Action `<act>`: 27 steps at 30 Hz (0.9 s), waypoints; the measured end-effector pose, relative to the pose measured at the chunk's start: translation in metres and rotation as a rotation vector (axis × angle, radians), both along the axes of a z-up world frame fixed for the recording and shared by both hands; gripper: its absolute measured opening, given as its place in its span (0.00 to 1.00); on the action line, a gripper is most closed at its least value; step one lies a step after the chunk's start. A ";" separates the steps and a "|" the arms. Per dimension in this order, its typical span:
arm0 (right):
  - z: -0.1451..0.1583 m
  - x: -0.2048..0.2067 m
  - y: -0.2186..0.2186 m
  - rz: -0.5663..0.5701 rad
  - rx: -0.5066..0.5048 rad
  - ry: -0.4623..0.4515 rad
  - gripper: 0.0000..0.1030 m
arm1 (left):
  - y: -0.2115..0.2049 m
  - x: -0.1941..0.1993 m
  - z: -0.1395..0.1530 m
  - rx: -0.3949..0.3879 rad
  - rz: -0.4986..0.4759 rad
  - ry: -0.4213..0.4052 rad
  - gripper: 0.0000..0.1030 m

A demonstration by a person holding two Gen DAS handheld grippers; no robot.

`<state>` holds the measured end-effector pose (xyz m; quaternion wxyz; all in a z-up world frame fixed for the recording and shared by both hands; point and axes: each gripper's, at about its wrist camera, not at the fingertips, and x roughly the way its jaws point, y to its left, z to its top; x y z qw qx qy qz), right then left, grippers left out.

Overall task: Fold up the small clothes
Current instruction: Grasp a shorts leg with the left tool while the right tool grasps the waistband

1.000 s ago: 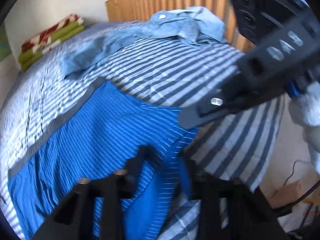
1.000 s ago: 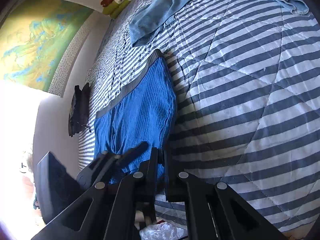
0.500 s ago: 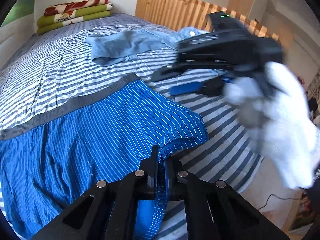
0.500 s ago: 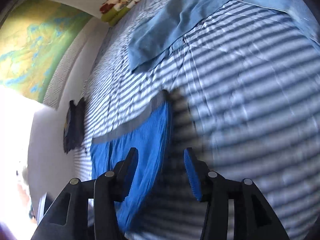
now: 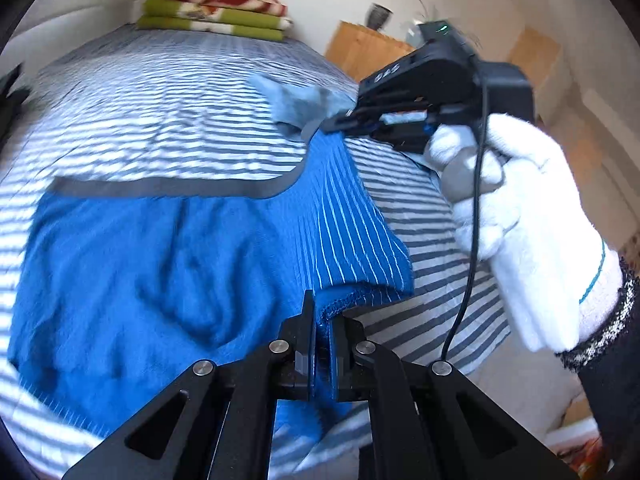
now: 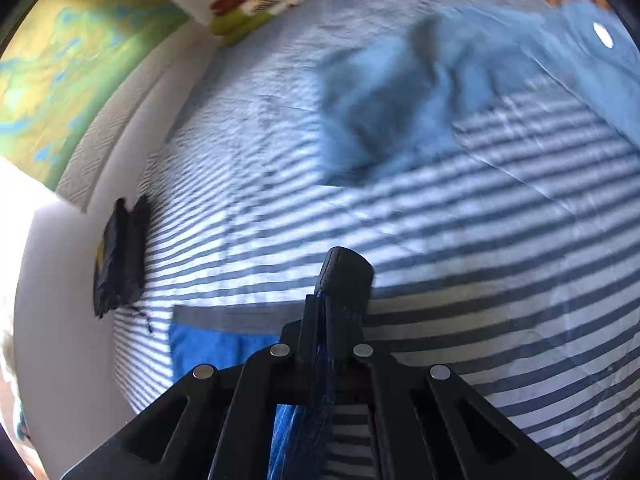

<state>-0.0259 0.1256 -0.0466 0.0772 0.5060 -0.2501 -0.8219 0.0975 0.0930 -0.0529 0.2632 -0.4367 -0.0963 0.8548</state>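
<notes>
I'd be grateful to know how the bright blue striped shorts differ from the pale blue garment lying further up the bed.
The bright blue striped shorts are vivid, pinstriped and grey-banded; the pale blue garment is washed-out and plain. The shorts are pinched in both grippers, left and right; the garment lies untouched, crumpled. Both rest on the striped bedcover.

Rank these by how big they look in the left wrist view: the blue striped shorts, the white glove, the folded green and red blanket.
1. blue striped shorts
2. white glove, though nearness to the camera inflates it
3. folded green and red blanket, far back on the bed

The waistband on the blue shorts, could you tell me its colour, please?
Dark grey waistband; clearest in the left wrist view.
</notes>
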 end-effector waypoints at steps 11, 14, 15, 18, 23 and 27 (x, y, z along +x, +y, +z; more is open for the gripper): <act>0.003 -0.037 -0.163 0.174 0.151 -0.031 0.02 | -0.136 0.032 -0.040 0.143 0.268 -0.100 0.04; -0.010 -0.043 -0.202 0.221 0.174 -0.051 0.02 | -0.159 0.037 -0.049 0.141 0.308 -0.110 0.04; -0.013 -0.044 -0.217 0.239 0.186 -0.055 0.02 | -0.165 0.038 -0.051 0.148 0.319 -0.113 0.04; -0.018 -0.049 -0.248 0.268 0.219 -0.061 0.02 | -0.183 0.039 -0.059 0.164 0.346 -0.122 0.04; -0.037 -0.060 -0.282 0.344 0.276 -0.121 0.06 | -0.201 0.044 -0.070 0.158 0.365 -0.182 0.18; -0.023 -0.052 -0.271 0.363 0.217 -0.096 0.20 | -0.211 0.057 -0.051 0.123 0.416 -0.103 0.27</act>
